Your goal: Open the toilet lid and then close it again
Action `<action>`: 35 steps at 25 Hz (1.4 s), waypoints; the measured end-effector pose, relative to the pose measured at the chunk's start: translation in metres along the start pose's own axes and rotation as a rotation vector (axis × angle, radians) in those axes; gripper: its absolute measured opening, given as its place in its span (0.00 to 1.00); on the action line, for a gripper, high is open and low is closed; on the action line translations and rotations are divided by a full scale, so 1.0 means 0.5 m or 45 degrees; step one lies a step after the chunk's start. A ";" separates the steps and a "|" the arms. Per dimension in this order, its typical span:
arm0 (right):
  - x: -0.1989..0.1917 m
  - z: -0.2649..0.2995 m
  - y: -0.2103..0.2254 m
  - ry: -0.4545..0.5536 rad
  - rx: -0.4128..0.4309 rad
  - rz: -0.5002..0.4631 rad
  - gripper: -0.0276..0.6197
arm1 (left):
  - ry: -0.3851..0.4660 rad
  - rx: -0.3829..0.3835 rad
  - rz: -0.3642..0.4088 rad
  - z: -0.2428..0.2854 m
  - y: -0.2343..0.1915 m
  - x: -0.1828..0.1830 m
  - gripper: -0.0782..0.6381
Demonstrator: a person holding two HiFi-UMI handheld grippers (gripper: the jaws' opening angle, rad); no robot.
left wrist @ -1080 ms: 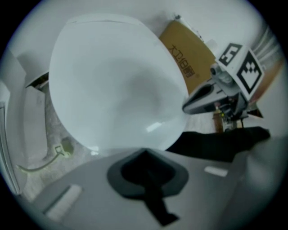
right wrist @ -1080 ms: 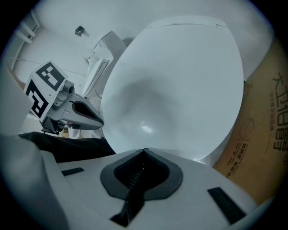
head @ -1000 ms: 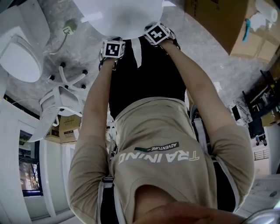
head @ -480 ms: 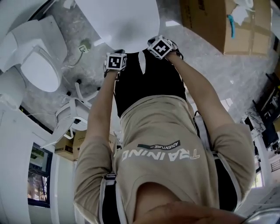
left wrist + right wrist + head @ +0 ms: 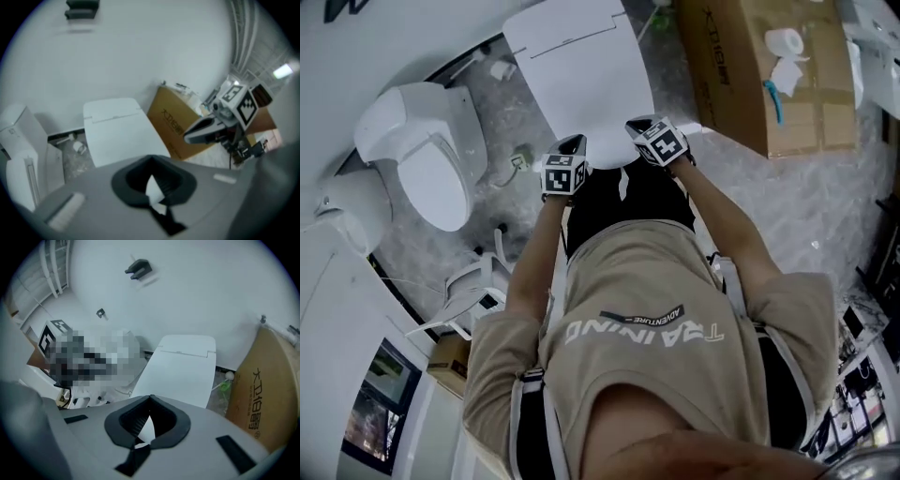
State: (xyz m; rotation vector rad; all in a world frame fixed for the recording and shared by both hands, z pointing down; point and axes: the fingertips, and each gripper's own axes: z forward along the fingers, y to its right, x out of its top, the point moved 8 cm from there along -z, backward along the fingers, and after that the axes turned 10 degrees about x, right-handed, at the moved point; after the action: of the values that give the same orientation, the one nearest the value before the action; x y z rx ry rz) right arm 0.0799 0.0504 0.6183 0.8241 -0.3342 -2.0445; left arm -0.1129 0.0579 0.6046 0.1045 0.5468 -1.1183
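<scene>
Head view: the toilet lid (image 5: pixel 581 80) lies shut (flat, white). The left gripper (image 5: pixel 573 145) and right gripper (image 5: pixel 639 125) hover at its near edge, the fingers (image 5: pixel 119 183) of both clenched and empty.

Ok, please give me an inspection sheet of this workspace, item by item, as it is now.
Surface: grey marbled floor.
Job's things: white toilet lid, lying closed.
Clutter: cardboard box with a paper roll on top; second toilet; white chair base.
Grippers: left gripper and right gripper at the lid's front edge, jaws together at the tips.
Cables: thin hose with green fitting on the floor between the toilets.
Surroundings: white wall with a black bracket.
</scene>
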 end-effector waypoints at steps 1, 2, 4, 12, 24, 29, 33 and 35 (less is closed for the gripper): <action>0.024 -0.017 -0.007 0.037 -0.013 -0.009 0.06 | 0.044 0.013 0.009 -0.020 -0.002 0.023 0.12; 0.049 -0.035 -0.011 0.075 -0.029 -0.020 0.06 | 0.090 0.029 0.021 -0.039 -0.004 0.049 0.12; 0.097 -0.078 -0.021 0.157 -0.060 -0.040 0.06 | 0.185 0.066 0.058 -0.078 -0.005 0.099 0.12; 0.253 -0.259 -0.085 0.466 -0.150 -0.175 0.06 | 0.574 0.152 0.074 -0.254 -0.013 0.288 0.12; 0.512 -0.541 -0.204 0.927 -0.227 -0.525 0.06 | 1.219 0.176 0.205 -0.553 0.030 0.613 0.12; 0.576 -0.637 -0.267 1.054 -0.212 -0.663 0.06 | 1.365 0.153 0.196 -0.633 0.052 0.660 0.12; 0.601 -0.698 -0.321 1.170 -0.258 -0.779 0.06 | 1.454 0.203 0.223 -0.687 0.065 0.677 0.12; 0.606 -0.721 -0.342 1.258 -0.302 -0.818 0.06 | 1.491 0.255 0.242 -0.711 0.070 0.677 0.12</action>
State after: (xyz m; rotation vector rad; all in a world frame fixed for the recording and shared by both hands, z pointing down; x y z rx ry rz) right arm 0.0920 -0.0722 0.1329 1.7974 0.7926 -1.8669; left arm -0.1031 -0.0822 0.1330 1.0045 1.4186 -0.8362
